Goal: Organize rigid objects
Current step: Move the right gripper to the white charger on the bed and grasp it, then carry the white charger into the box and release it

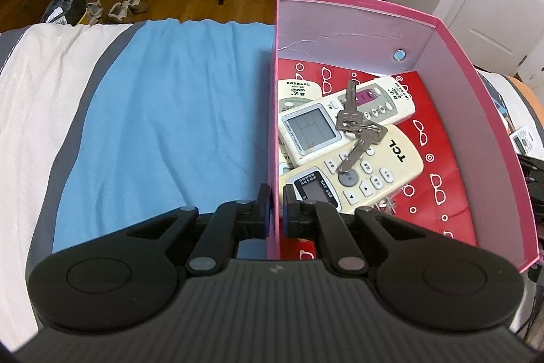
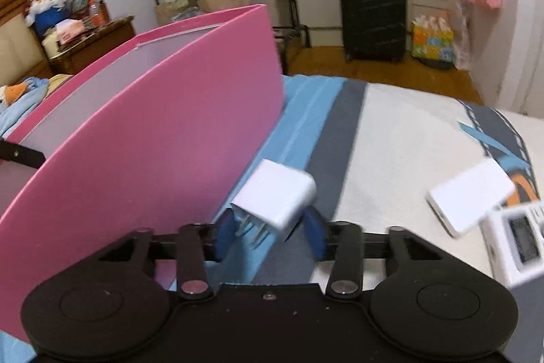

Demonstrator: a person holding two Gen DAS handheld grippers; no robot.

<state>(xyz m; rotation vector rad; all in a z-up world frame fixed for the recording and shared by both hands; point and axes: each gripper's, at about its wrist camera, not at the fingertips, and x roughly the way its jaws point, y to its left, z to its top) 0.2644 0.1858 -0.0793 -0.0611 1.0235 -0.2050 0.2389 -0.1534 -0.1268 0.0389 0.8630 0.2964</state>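
Here the left gripper (image 1: 277, 210) has its jaws closed on the near-left wall of the tall pink cardboard box (image 1: 482, 111), one pad outside and one inside, steadying it on the blue-striped bed cover (image 1: 163, 111). Inside the box, in the centre right of the left view, lie three cream remote controls (image 1: 380, 169) piled on a red printed card liner (image 1: 438, 165), with a bunch of silver keys (image 1: 357, 131) resting on top of them.

In the right view, the right gripper (image 2: 268, 233) sits low in the frame with a white cube-shaped plug charger (image 2: 275, 196) between its blue pads, prongs pointing back toward the camera. The jaws stand fairly wide and the frame is blurred, so I cannot tell whether they grip the charger or merely flank it. The box's pink outer wall fills the left of that frame, just beside the charger. A flat white rectangular adapter (image 2: 472, 199) and a white device with a small screen (image 2: 520, 247) lie at the right edge, waiting on the bed.

To do this step well, I judge the charger needs a firm, square pinch on its flat sides, then a lift clear over the tall rim before release. The left hold should stay steady, since the light box could tip on soft bedding. Set it beside the remotes, not onto the keys.
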